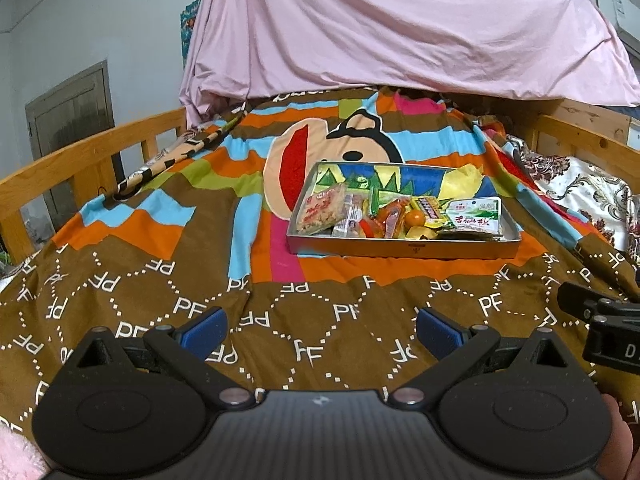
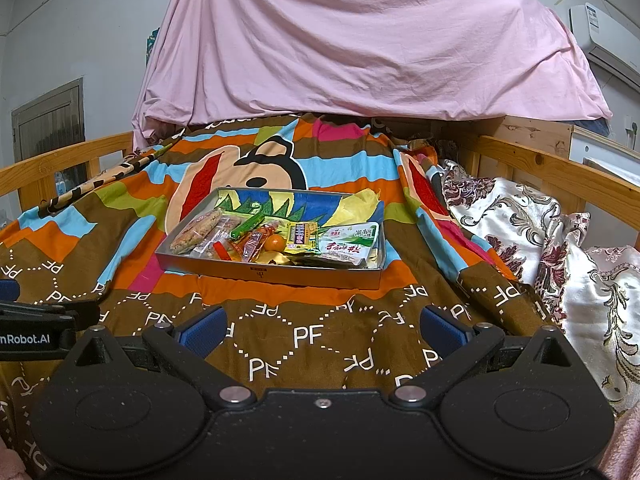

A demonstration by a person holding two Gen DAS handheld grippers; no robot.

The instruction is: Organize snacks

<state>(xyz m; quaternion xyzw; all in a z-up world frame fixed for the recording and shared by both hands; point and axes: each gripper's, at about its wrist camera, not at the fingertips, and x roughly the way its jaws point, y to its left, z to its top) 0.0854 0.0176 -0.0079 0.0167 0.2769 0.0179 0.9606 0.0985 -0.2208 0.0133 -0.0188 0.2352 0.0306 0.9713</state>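
left gripper wide open, right gripper likewise (both empty)

Left wrist view: low over the bed, facing the snack tray at 12–1 o'clock.
Right wrist view: likewise low; snack tray at 11–12 o'clock.
Shared: tray, bedspread, pink sheet.

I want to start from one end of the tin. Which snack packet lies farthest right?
The white and green packet with red lettering, lying against the right wall of the metal tray. The yellow, orange and crispy-cake packets all lie to its left.
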